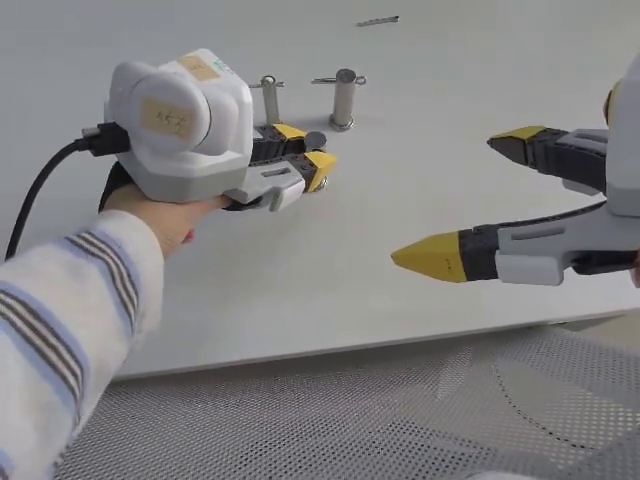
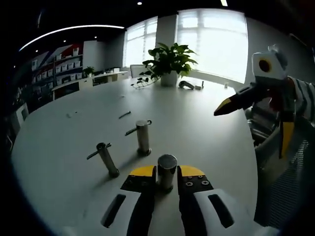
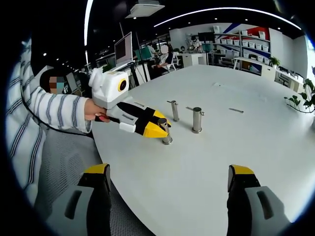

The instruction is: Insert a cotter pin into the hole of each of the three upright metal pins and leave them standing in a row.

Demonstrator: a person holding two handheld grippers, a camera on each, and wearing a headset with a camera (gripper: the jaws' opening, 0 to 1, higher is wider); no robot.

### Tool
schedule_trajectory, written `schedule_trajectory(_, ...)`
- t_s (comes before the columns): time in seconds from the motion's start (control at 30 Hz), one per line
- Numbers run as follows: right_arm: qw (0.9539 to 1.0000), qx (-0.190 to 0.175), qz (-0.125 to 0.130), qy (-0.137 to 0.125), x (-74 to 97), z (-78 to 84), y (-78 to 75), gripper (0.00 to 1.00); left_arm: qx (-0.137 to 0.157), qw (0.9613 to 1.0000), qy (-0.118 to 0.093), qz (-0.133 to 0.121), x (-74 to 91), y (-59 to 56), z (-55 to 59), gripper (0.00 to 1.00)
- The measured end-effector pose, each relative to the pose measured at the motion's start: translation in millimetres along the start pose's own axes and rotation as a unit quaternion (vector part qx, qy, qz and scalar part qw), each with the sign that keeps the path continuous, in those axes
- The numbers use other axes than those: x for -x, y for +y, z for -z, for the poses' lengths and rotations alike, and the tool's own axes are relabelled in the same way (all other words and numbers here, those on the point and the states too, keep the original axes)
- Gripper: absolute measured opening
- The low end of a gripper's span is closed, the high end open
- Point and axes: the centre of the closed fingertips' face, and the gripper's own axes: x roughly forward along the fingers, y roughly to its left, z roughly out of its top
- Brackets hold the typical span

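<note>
Three upright metal pins stand on the white table (image 1: 400,260). My left gripper (image 1: 308,152) is shut on the nearest pin (image 1: 316,139), which shows between its yellow-tipped jaws in the left gripper view (image 2: 167,163). That pin has no cotter pin in it. The two farther pins (image 1: 268,98) (image 1: 344,98) each carry a cotter pin through the top. A loose cotter pin (image 1: 378,21) lies farther back on the table. My right gripper (image 1: 465,200) hovers open to the right, nothing between its jaws.
The table's front edge (image 1: 350,345) runs close below the grippers, with a grey mesh chair (image 1: 400,420) under it. A black cable (image 1: 40,190) trails from the left gripper. Potted plants (image 2: 170,61) stand at the table's far end.
</note>
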Motion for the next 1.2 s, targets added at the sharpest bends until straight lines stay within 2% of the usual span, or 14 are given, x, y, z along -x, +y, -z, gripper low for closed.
schedule_trajectory(0.13, 1.0000, 0.001, 0.001, 0.001, 0.0, 0.0, -1.2, 0.98, 0.004, 0.9998, -0.006, 0.018, 8.7, -5.7, -1.8, 0.36)
schedule_trajectory(0.23, 1.0000, 0.002, 0.000, 0.002, -0.3, 0.0, -1.3, 0.98, 0.007, 0.9998, 0.007, 0.018, 16.2, -3.6, 2.4, 0.46)
schedule_trajectory(0.37, 1.0000, 0.005, 0.000, 0.006, 0.7, 0.9, -1.8, 0.98, -0.014, 0.9996, 0.015, 0.017, 31.1, -0.5, 7.4, 0.68)
schedule_trajectory(0.43, 1.0000, 0.006, 0.001, 0.007, 1.6, 1.9, -4.0, 0.98, -0.022, 0.9996, 0.015, 0.009, 37.5, 4.5, 10.7, 0.73)
schedule_trajectory(0.47, 0.9999, 0.006, 0.002, 0.008, 2.1, 2.4, -5.2, 0.98, -0.014, 0.9998, 0.015, 0.004, 40.1, 7.2, 11.8, 0.74)
schedule_trajectory(0.57, 0.9998, 0.011, 0.008, 0.015, 5.1, 3.1, -9.3, 0.98, 0.025, 0.9996, -0.009, 0.000, 48.3, 9.7, 9.8, 0.78)
schedule_trajectory(0.6, 0.9998, 0.012, 0.009, 0.015, 6.4, 2.5, -10.6, 0.98, 0.033, 0.9993, -0.020, 0.003, 51.6, 9.1, 8.2, 0.83)
schedule_trajectory(0.7, 0.9996, 0.017, 0.016, 0.017, 11.0, 1.7, -19.7, 0.98, 0.035, 0.9992, -0.019, -0.001, 57.2, 10.0, 11.4, 0.99)
schedule_trajectory(0.83, 0.9990, 0.025, 0.031, 0.021, 16.3, -2.1, -35.8, 0.97, 0.045, 0.9989, -0.008, 0.011, 62.3, 5.2, 17.7, 0.99)
schedule_trajectory(0.97, 0.9964, 0.058, 0.049, 0.037, 23.3, -9.7, -57.8, 0.95, 0.055, 0.9983, -0.008, 0.019, 67.6, 0.3, 19.5, 0.99)
schedule_trajectory(1.07, 0.9920, 0.098, 0.059, 0.055, 27.4, -17.7, -75.7, 0.92, 0.055, 0.9983, -0.007, 0.019, 70.1, -0.5, 21.3, 0.99)
schedule_trajectory(1.2, 0.9830, 0.152, 0.067, 0.079, 29.7, -35.4, -104.5, 0.86, 0.058, 0.9982, -0.004, 0.019, 73.4, -1.6, 24.4, 0.99)
